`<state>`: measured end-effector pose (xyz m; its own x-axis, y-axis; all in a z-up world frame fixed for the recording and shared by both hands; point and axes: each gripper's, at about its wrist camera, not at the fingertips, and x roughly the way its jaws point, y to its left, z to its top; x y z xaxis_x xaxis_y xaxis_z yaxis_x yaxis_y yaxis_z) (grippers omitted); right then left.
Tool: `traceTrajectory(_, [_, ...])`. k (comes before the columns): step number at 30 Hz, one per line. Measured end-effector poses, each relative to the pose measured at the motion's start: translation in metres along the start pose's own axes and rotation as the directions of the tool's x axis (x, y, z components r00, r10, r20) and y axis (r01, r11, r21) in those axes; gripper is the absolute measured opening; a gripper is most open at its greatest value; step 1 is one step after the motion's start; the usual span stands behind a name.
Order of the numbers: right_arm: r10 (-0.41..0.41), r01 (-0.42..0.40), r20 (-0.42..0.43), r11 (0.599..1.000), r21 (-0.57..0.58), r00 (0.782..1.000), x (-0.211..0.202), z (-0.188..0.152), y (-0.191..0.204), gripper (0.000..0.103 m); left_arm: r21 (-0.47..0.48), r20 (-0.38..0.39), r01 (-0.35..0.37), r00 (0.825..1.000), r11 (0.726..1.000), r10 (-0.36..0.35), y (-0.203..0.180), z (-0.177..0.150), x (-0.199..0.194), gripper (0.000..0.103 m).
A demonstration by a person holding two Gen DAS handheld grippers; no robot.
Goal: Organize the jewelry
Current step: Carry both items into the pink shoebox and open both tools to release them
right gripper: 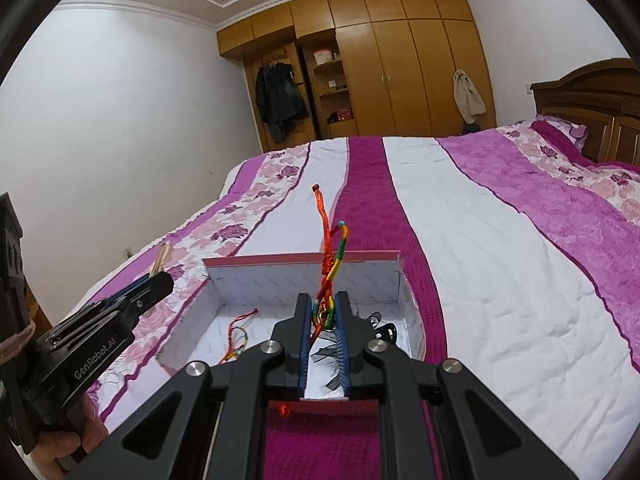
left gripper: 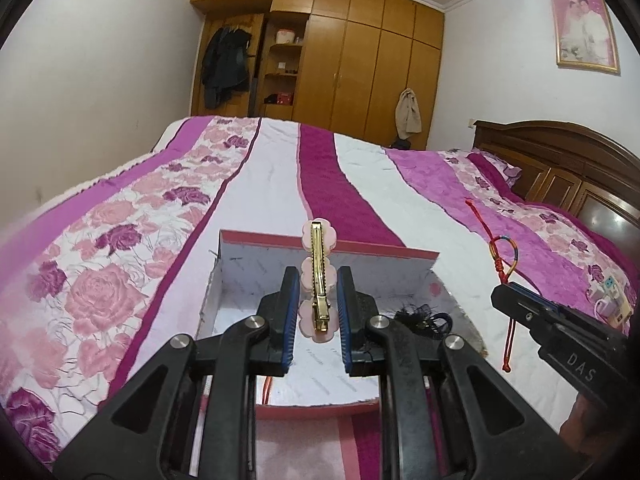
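My left gripper (left gripper: 318, 282) is shut on a pink flower hair clip (left gripper: 318, 276) with a gold metal bar, held upright above the open white box (left gripper: 248, 264) with pink edges on the bed. My right gripper (right gripper: 325, 312) is shut on a red and multicoloured braided cord bracelet (right gripper: 330, 264), held over the same box (right gripper: 256, 276); in the left wrist view it (left gripper: 505, 292) holds the bracelet (left gripper: 505, 256) to the right of the box. Another cord bracelet (right gripper: 236, 340) and black hair pieces (right gripper: 382, 326) lie inside the box. The left gripper (right gripper: 162, 278) shows left of the box.
The box sits on a bed with a pink, purple and white striped floral bedspread (left gripper: 120, 264). A wooden headboard (left gripper: 560, 168) is at the right, a wooden wardrobe (left gripper: 320, 48) at the back. A small white and teal item (left gripper: 608, 292) lies on the bed at right.
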<state>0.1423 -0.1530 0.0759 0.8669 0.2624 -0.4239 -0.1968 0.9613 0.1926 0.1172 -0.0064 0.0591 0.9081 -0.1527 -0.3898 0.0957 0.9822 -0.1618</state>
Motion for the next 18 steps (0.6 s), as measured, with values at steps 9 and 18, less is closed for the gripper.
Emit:
traceTrajectory(9, [-0.032, 0.033, -0.068, 0.999, 0.012, 0.997, 0.040, -0.011, -0.016, 0.013, -0.009, -0.062, -0.043, 0.997, 0.999, 0.042, 0.007, -0.011, 0.037, 0.010])
traceTrajectory(18, [-0.052, 0.055, -0.152, 0.998, 0.019, 0.987, 0.071, -0.026, -0.030, 0.014, -0.006, -0.164, -0.053, 0.985, 0.999, 0.052, 0.013, -0.026, 0.063, 0.010])
